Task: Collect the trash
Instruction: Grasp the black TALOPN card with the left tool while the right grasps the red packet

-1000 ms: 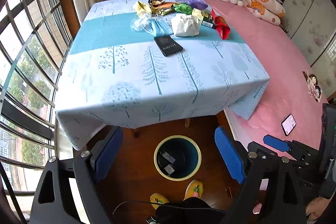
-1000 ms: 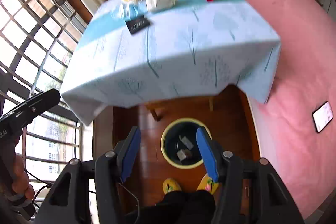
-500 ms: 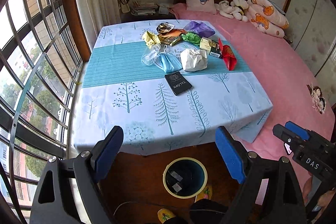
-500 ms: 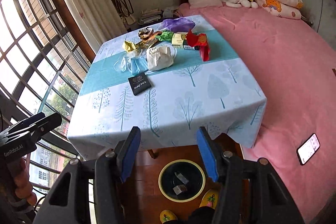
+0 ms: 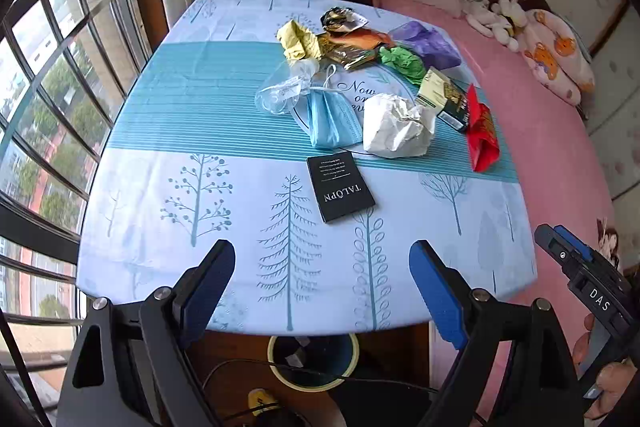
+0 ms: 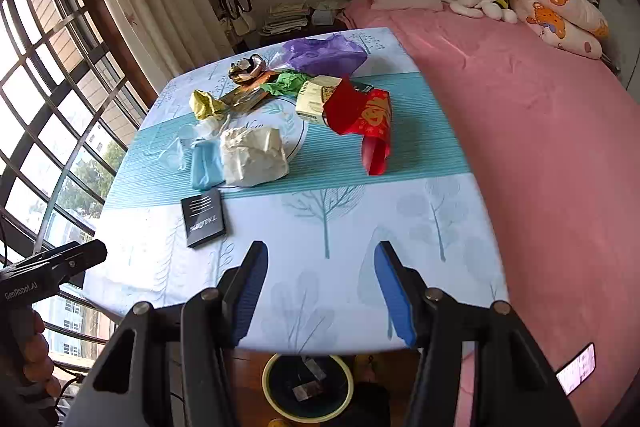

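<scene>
Bright daylight from the window [image 5: 48,115]; soft shadows, mild glare on the tablecloth [image 5: 248,211]. Both views sharp, heavy fisheye bending, dark vignetted corners.

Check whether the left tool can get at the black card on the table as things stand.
Probably yes. The left tool is open and empty, and the black card lies flat, nearest the table edge, clear of the trash pile.

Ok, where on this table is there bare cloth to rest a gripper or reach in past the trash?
Bare cloth: the near strip in front of the black card, and the window-side half left of the clear bag. Crowded: the far middle, from the yellow wrapper to the red packet.
</scene>
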Motion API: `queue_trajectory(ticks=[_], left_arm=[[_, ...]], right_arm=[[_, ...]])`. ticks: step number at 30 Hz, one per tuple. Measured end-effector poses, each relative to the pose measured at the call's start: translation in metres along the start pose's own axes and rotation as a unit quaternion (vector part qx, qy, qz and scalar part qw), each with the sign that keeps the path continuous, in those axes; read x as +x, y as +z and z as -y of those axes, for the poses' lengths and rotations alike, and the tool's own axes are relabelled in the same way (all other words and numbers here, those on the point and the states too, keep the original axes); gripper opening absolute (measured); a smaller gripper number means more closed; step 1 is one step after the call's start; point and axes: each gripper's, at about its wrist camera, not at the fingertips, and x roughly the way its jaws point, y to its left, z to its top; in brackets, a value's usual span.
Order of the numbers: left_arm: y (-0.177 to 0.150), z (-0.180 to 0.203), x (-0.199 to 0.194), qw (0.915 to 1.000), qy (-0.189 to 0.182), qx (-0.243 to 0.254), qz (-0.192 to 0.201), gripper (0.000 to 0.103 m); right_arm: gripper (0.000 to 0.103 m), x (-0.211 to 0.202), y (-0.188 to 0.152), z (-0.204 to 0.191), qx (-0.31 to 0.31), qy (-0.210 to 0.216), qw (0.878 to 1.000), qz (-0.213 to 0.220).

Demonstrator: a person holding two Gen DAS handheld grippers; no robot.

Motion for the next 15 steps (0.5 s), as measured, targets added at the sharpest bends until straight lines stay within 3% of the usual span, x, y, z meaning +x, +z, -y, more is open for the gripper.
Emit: queue_trajectory(ticks=[7,15], left_arm=[[0.026,0.019,0.078,0.9958,0.032,-0.069,-0.049,0.088],[0.038,0.017,0.138,0.9862,0.074,-0.124,-0.081,0.088]], right_arm=[[0.056,0.07,0.048,0.032,-0.035,-0.008,0.999,-0.032],[0.062,0.132,0.073,0.042,-0.074,-0.02,0.995,-0.059]])
